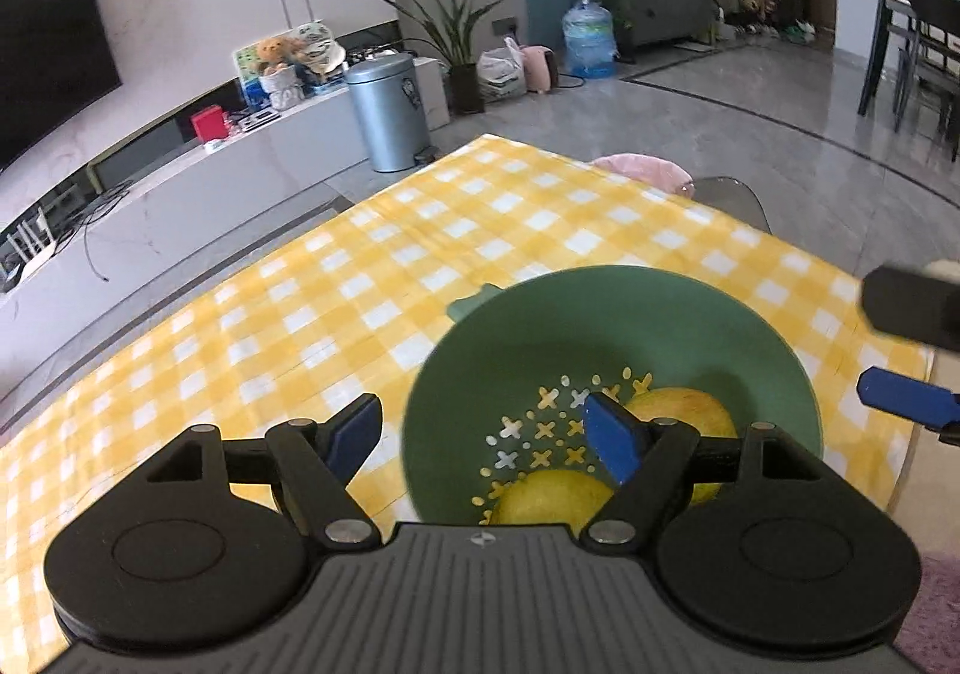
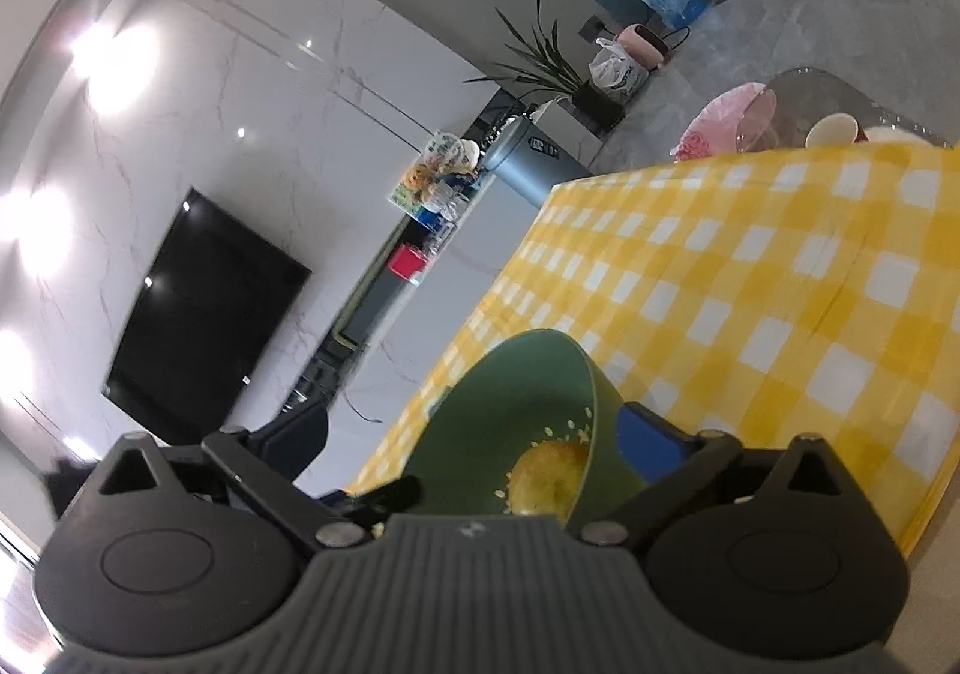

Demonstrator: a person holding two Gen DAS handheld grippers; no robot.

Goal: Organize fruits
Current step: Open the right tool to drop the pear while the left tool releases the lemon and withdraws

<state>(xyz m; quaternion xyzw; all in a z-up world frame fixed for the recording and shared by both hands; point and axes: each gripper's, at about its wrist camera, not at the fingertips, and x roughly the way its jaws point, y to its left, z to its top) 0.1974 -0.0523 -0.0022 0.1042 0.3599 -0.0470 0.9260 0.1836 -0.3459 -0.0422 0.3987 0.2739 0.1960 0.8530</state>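
Note:
A green colander bowl (image 1: 606,338) stands on the yellow checked tablecloth (image 1: 372,278), with two yellow fruits (image 1: 552,497) in it, the second fruit (image 1: 690,410) behind. My left gripper (image 1: 486,437) is open; its right finger is over the bowl and its left finger is outside the rim. My right gripper (image 1: 900,374) shows at the right edge of the left wrist view. In the right wrist view my right gripper (image 2: 540,470) is open around the bowl's near wall (image 2: 516,410), with a yellow fruit (image 2: 549,479) between the fingers' line; the camera is tilted.
The table edge runs along the left, with floor, a grey bin (image 1: 390,116) and a TV bench beyond. A pink bowl (image 2: 729,122) and a cup (image 2: 831,131) sit past the table's far end.

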